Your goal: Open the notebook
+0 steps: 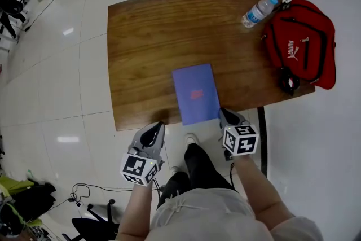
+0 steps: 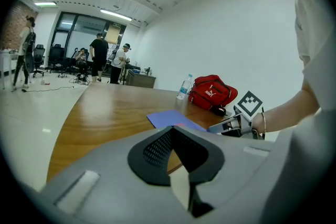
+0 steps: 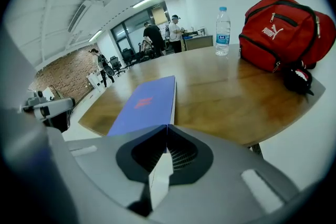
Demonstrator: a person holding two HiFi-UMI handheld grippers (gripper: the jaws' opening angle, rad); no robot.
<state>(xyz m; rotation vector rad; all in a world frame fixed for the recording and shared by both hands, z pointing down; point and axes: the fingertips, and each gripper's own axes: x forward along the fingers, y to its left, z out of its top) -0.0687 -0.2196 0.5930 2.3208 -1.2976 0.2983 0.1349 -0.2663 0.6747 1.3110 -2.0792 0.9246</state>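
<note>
Head view shows the closed blue notebook (image 1: 196,93) lying flat at the near edge of the wooden table (image 1: 152,36), its short end reaching that edge. Both tools hang just off the same edge, each with its 2 jaws pressed together on nothing: the left gripper (image 1: 157,127) to the notebook's left, the right gripper (image 1: 225,114) just beside its near right corner. 1 upright water bottle (image 1: 259,11) and 1 red bag (image 1: 302,48) sit by the far right corner, well apart from the notebook.
</note>
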